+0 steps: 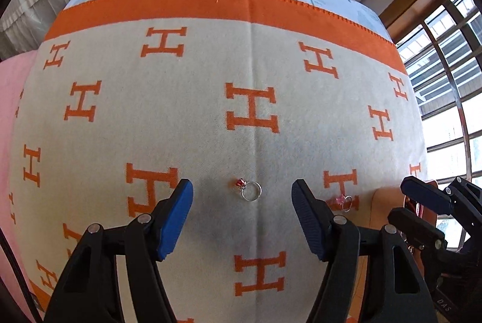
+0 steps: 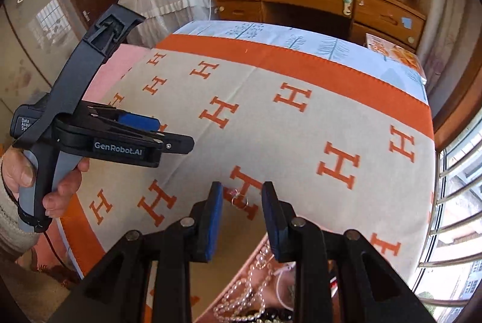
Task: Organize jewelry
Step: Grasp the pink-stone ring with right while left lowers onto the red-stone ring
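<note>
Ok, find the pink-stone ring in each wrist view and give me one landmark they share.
Left wrist: the pink-stone ring lies low on the right, on the blanket.
Right wrist: the same ring lies low at centre, just ahead of the open right gripper.
Shared landmark: the orange H under the ring.

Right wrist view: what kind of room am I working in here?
Most likely a bedroom in a home. You are over a bed covered with an orange H-patterned blanket, a wooden dresser with drawers stands past its far end, and a barred window is on the right.
</note>
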The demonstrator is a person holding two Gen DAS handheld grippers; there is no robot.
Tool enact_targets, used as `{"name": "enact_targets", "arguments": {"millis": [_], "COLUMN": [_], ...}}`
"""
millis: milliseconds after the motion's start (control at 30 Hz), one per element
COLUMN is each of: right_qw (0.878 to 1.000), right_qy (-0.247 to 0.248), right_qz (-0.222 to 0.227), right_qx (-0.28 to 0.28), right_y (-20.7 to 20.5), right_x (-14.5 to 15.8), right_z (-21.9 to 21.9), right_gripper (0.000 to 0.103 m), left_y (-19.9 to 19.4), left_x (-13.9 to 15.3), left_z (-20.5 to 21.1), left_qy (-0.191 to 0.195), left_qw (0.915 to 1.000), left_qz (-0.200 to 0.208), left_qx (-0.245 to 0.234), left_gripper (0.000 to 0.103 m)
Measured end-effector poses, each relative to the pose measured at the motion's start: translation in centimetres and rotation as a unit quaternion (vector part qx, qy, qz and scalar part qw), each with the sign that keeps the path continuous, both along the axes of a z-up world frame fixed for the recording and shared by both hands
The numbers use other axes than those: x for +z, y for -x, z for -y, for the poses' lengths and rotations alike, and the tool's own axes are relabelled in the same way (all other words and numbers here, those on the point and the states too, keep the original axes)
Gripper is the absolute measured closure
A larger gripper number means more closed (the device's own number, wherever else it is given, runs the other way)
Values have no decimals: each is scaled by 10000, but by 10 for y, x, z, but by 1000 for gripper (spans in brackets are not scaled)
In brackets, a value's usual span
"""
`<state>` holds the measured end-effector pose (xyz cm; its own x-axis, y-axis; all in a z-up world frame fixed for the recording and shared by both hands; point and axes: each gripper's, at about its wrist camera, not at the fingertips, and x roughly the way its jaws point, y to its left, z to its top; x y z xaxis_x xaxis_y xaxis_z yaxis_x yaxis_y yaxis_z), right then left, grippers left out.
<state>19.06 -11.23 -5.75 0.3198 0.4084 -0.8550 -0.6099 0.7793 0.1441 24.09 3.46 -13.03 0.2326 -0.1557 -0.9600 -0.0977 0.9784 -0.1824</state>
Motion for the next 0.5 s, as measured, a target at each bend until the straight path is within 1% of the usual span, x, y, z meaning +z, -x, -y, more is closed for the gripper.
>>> {"name": "enact_targets", "arguments": {"millis": [67, 133, 233, 333, 500], "right_qw": [9994, 9975, 9926, 9870, 9821], "right_qy": [114, 317, 755, 1134, 1452], "right_qz": [-95, -188, -262, -283, -344], "right_qx": [300, 596, 920, 1102, 1146], "right_y": [-4, -5, -4, -4, -9], "right_x": [-4, -12, -25, -36, -44], "right_z": [-11, -22, -35, -45, -49], "right_gripper": [76, 76, 76, 76, 76], "left_y": [-2, -1, 0, 1, 2], "left_x": [-8, -13, -12, -14, -13], "left_z": [-4, -9, -15, -18, -20], "left_qy": [116, 205, 268, 329, 356], "left_qw": [9998, 9993, 9990, 9987, 9985], "left_qz": [-161, -236, -203, -244, -300], "left_qx": [95, 189, 282, 304, 294], "left_gripper": [50, 52, 52, 52, 52]}}
